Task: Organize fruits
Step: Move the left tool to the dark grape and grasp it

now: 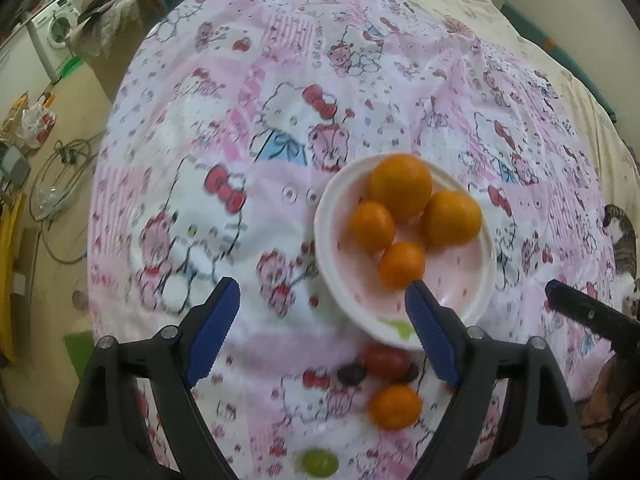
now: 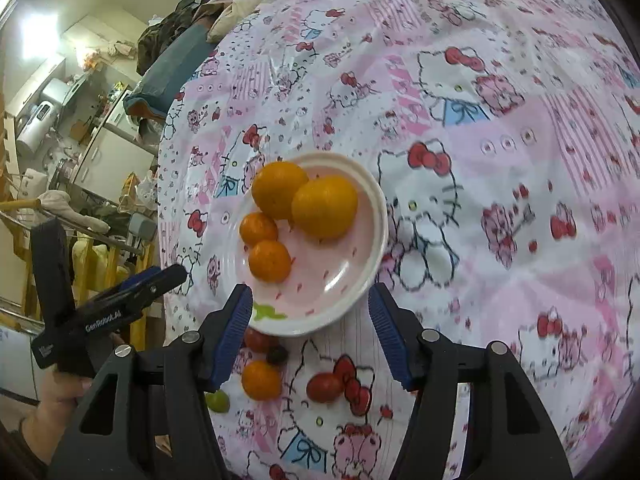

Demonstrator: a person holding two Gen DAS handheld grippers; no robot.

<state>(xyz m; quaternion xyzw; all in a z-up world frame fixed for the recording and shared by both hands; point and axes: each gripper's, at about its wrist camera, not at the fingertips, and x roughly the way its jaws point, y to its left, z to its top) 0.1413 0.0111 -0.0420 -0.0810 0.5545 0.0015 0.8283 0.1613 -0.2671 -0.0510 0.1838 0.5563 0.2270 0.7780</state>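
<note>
Blurry and hidden bits

The green grape (image 1: 319, 462) is a blurry blob, maybe a grape. A blue finger (image 1: 430, 330) hides part of the plate's rim (image 1: 360, 320). The striped cat (image 1: 624, 240) is cut off.

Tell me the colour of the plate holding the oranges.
The plate is pale pink inside with small red specks and a white rim, seen best in the right wrist view.

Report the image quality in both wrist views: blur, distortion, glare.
Left wrist view: heavy fisheye bending and dark corners, with motion smear on the tablecloth and the green grape. Right wrist view: same barrel distortion, the plate and oranges sharper, blown-out glare at upper left, a shiny highlight on the plate.
</note>
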